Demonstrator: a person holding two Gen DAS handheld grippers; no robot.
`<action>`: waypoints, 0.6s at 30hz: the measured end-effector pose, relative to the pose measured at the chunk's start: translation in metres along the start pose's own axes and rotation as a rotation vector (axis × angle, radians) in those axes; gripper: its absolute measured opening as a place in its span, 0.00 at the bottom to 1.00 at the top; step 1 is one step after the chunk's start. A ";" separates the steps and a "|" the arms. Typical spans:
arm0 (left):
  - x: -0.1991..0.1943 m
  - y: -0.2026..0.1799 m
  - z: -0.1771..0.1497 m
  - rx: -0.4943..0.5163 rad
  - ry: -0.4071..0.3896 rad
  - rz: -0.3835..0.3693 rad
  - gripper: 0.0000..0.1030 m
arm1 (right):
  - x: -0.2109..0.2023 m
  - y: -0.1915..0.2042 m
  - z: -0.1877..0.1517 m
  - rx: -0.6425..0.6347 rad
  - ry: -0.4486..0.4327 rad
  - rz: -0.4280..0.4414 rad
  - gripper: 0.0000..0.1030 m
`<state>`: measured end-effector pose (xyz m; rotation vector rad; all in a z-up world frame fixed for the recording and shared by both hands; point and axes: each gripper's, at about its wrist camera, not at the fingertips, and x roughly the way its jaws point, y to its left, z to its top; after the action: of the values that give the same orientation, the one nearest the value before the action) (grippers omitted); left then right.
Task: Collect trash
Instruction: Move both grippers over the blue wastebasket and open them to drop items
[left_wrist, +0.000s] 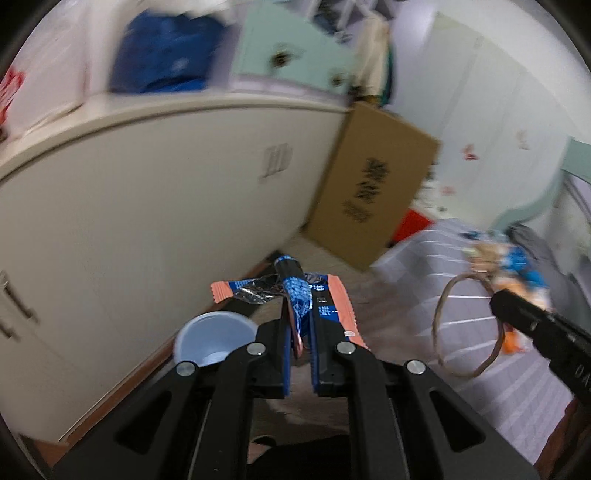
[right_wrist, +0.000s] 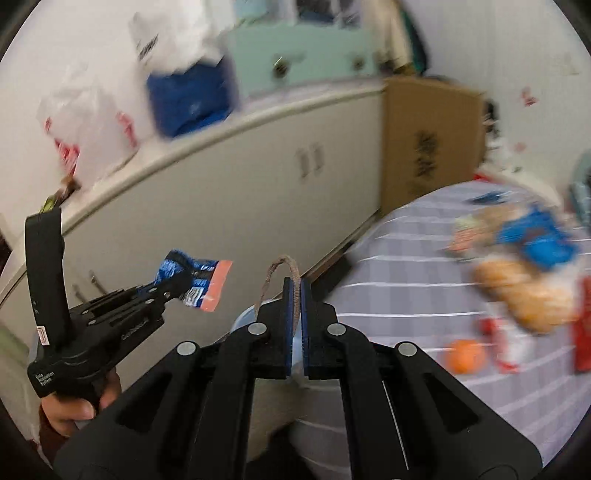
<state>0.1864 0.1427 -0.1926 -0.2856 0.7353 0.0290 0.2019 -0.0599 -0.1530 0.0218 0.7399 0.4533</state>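
Left gripper clamps the snack wrapper; right gripper pinches a brown loop, which could slip free short of the white bin.

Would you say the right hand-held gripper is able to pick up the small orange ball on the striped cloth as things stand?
Probably not yet. The right hand-held gripper is shut on a brown cord loop, so its jaws are occupied. Otherwise the way to the small orange ball on the grey striped cloth looks free.
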 end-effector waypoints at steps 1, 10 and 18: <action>0.010 0.016 -0.002 -0.025 0.021 0.033 0.08 | 0.024 0.009 -0.001 0.000 0.033 0.024 0.04; 0.076 0.108 -0.008 -0.155 0.144 0.174 0.08 | 0.174 0.057 0.000 0.012 0.160 0.099 0.04; 0.135 0.147 -0.011 -0.220 0.240 0.203 0.08 | 0.266 0.069 -0.010 -0.028 0.238 0.091 0.40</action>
<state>0.2610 0.2709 -0.3259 -0.4283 1.0005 0.2733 0.3403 0.1091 -0.3199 -0.0251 0.9696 0.5592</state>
